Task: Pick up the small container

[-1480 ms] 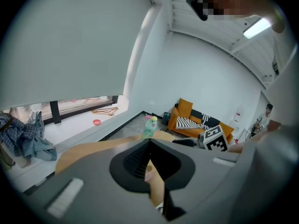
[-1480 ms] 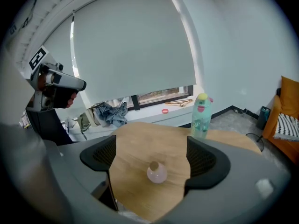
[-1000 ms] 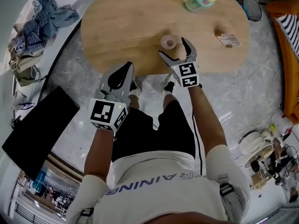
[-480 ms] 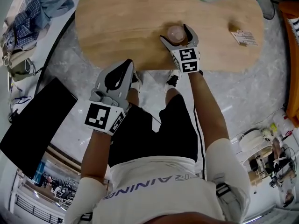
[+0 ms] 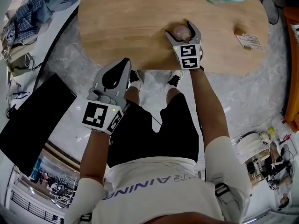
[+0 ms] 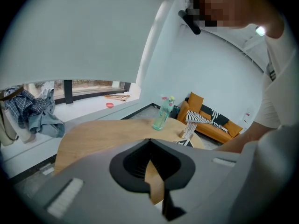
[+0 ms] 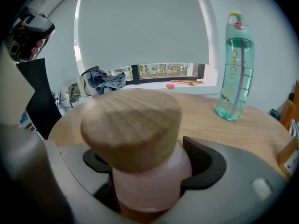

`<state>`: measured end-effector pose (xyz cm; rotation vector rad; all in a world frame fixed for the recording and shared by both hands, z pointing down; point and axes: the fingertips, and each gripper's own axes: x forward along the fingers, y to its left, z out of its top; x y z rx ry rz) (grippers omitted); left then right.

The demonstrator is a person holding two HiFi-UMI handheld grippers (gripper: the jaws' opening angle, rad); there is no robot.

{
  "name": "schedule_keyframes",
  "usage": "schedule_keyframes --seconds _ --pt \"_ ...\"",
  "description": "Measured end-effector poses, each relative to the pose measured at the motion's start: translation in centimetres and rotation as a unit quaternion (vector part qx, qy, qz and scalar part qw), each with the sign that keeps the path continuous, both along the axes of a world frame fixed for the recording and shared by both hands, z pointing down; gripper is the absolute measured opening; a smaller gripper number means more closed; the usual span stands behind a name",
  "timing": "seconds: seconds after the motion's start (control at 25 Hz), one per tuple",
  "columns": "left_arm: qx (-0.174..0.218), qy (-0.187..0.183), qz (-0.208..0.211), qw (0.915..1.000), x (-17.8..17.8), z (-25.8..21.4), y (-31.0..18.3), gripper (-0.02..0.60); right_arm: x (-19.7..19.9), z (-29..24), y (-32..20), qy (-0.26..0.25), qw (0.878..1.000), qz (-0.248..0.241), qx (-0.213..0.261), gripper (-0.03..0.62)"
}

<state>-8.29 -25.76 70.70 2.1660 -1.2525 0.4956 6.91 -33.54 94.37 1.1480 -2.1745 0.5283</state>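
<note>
Right gripper with its jaws set either side of the small container, which stands upright on the wooden table near the edge closest to the person; the jaws have just been closing, and the pads appear to meet the pink body on both sides, below the overhanging wooden lid. Left gripper is held off the table over the floor, jaws together and empty. For a sound pick, the grip is best kept on the body and not the lid, which may only be resting in place; the squeeze should be firm and even before any lift, and the rise should be straight up with the container kept upright, well clear of the water bottle further back
</note>
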Motion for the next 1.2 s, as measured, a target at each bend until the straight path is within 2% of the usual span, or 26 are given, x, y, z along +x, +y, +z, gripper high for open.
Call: schedule_keyframes --seconds 0.16,0.44,0.68,0.84,1.2 --pt "0.006 0.000 0.000 1.0000 0.0 -0.6 -0.1 0.000 -0.2 -0.6 1.0 -0.005 1.000 -0.016 -0.004 0.426" --pt "0.013 -0.001 0.003 0.9999 0.1 -3.4 -0.1 0.000 -0.3 -6.1 3.5 -0.035 0.999 -0.014 0.009 0.426" --pt "0.044 0.001 0.021 0.9988 1.2 -9.3 -0.6 0.000 -0.6 -16.5 5.2 -0.083 0.996 -0.013 0.036 0.427" --pt "0.075 0.007 0.023 0.9969 1.8 -13.0 -1.2 0.000 -0.4 -22.9 5.7 -0.093 0.995 -0.012 0.046 0.430" --pt "0.109 0.018 0.024 0.9936 3.6 -20.1 2.4 0.000 0.6 -35.3 7.6 -0.110 0.991 -0.002 0.072 0.430"
